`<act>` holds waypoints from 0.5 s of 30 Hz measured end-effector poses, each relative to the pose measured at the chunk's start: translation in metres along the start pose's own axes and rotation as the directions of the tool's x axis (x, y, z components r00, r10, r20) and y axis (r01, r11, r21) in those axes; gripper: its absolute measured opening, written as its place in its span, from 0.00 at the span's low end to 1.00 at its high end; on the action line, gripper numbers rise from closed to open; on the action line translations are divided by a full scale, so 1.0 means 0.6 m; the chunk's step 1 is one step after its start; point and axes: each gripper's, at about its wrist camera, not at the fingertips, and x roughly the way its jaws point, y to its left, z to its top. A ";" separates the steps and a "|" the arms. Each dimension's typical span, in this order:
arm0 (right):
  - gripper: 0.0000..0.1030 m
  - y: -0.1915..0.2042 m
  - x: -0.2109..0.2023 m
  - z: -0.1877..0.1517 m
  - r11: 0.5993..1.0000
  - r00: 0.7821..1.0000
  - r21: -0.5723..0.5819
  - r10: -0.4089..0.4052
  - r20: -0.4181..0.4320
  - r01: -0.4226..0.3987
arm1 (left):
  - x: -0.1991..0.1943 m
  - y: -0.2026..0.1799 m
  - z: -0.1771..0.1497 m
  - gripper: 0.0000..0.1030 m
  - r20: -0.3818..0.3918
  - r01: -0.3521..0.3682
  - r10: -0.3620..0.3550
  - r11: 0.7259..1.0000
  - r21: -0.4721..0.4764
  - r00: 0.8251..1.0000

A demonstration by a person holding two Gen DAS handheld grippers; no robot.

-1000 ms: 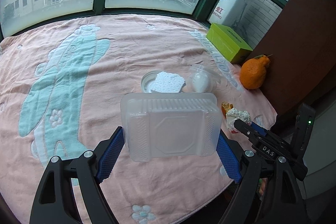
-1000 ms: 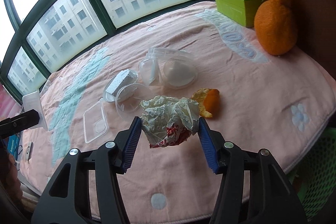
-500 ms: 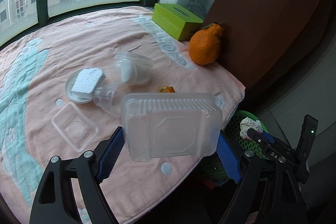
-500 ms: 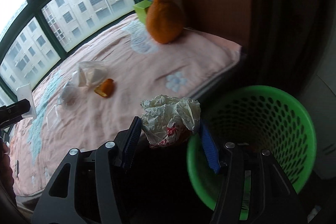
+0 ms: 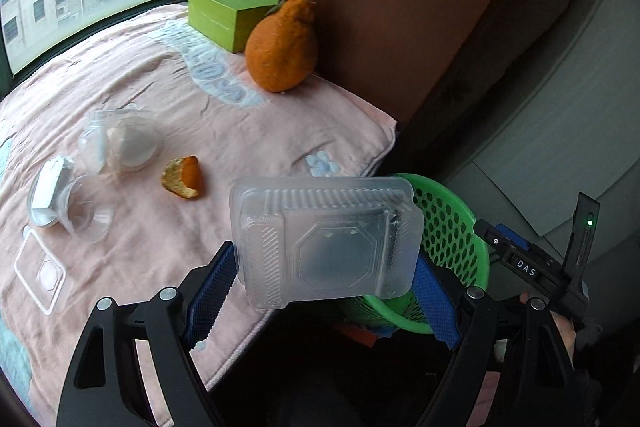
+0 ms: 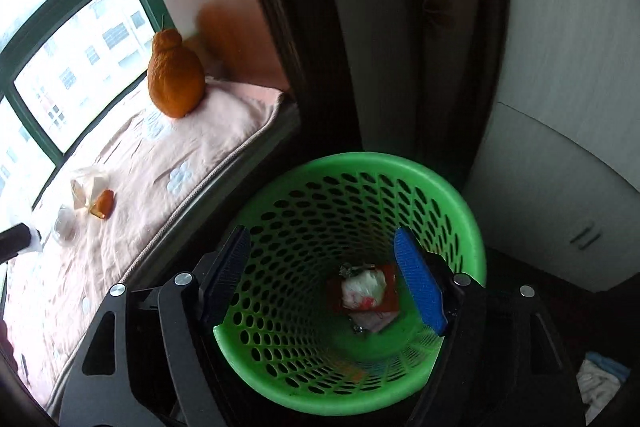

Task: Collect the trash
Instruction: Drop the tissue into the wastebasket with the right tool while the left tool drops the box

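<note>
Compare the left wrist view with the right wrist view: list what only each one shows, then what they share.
Only the left wrist view shows the clear plastic box clamped in the left tool, the green carton and the flat clear lid. Only the right wrist view shows the inside of the green basket, with the crumpled wrapper lying at the bottom below the right tool, whose jaws have just been opening and hold nothing. Both show the basket, the big orange fruit, the peel piece and the pink blanket.
</note>
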 end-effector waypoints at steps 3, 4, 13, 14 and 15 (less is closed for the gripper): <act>0.72 -0.016 -0.020 -0.002 1.000 1.000 0.009 0.000 0.024 0.000 | 0.023 -0.030 0.005 0.78 -0.025 0.008 -0.007 0.999 0.042 1.000; 0.72 -0.020 -0.027 -0.003 1.000 0.999 0.010 -0.002 0.034 0.001 | 0.032 -0.041 0.006 0.78 -0.034 0.019 -0.017 0.998 0.054 0.999; 0.74 -0.045 -0.092 -0.017 0.999 0.993 0.049 -0.012 0.116 0.007 | 0.111 -0.131 0.001 0.79 -0.121 0.068 -0.049 0.985 0.159 0.991; 0.74 -0.046 -0.095 -0.019 0.999 0.993 0.054 -0.015 0.121 0.008 | 0.118 -0.140 -0.001 0.79 -0.131 0.072 -0.049 0.983 0.169 0.990; 0.75 -0.049 -0.100 -0.021 0.998 0.992 0.060 -0.017 0.127 0.010 | 0.125 -0.147 -0.004 0.79 -0.142 0.077 -0.052 0.981 0.176 0.989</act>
